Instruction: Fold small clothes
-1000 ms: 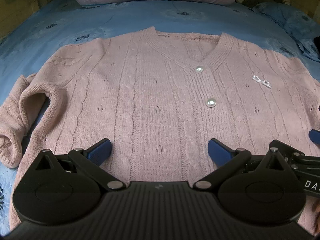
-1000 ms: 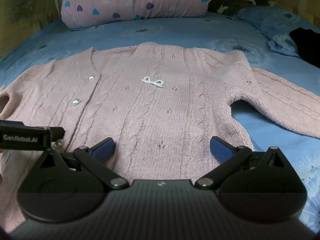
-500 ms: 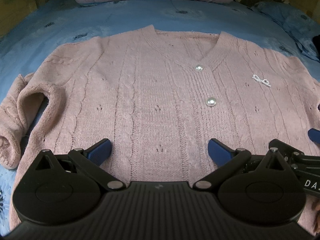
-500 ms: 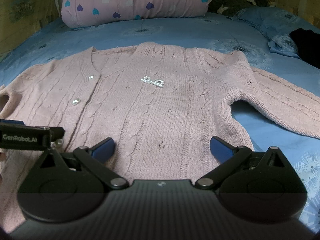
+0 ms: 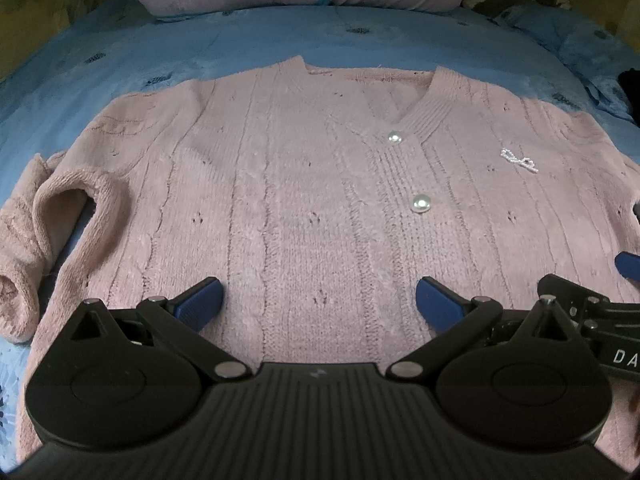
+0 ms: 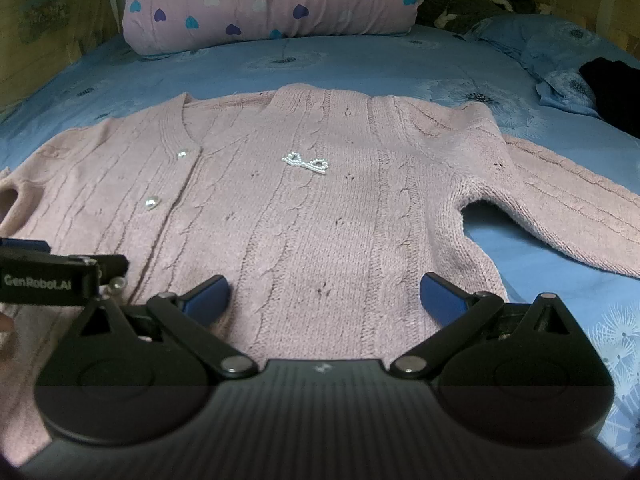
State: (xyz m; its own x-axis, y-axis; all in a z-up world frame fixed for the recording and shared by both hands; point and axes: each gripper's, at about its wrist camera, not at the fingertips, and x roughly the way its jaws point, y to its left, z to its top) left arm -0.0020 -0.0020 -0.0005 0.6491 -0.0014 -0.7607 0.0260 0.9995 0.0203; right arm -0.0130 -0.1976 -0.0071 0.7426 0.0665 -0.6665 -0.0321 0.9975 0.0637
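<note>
Bedsheet [image 6: 360, 60], right-view-only outstretched sleeve [image 6: 580, 216]

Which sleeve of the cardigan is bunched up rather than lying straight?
The sleeve on the left gripper's side: doubled back on itself. The other sleeve lies straight.

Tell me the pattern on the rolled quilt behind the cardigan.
Pink quilt with blue, purple and white hearts; clearest in the right wrist view.
</note>
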